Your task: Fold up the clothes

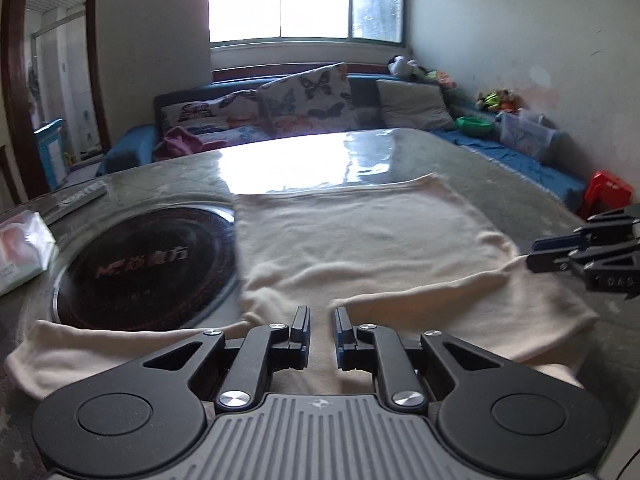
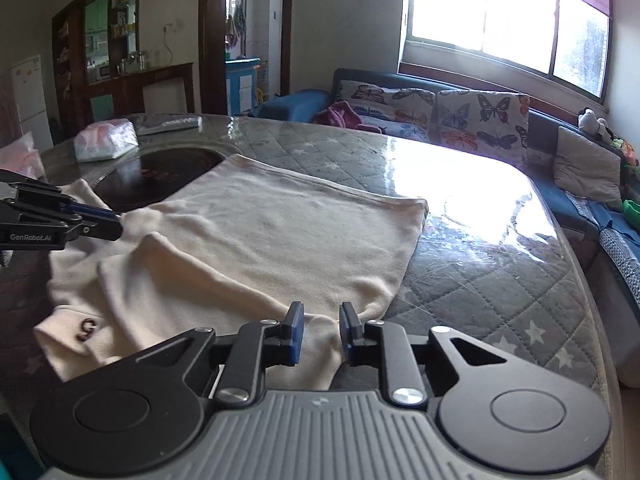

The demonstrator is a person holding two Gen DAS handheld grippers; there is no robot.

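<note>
A cream long-sleeved top lies spread flat on the quilted table, its hem at the far side; it also shows in the right wrist view. One sleeve trails to the near left; the other sleeve is folded across the near edge. My left gripper is open just above the neck end of the top, holding nothing; it also shows in the right wrist view. My right gripper is open over the right shoulder corner, and shows at the right edge of the left wrist view.
A round black hotplate is set into the table to the left of the top. A tissue pack and a remote lie at the table's far left. A blue sofa with butterfly cushions runs behind the table.
</note>
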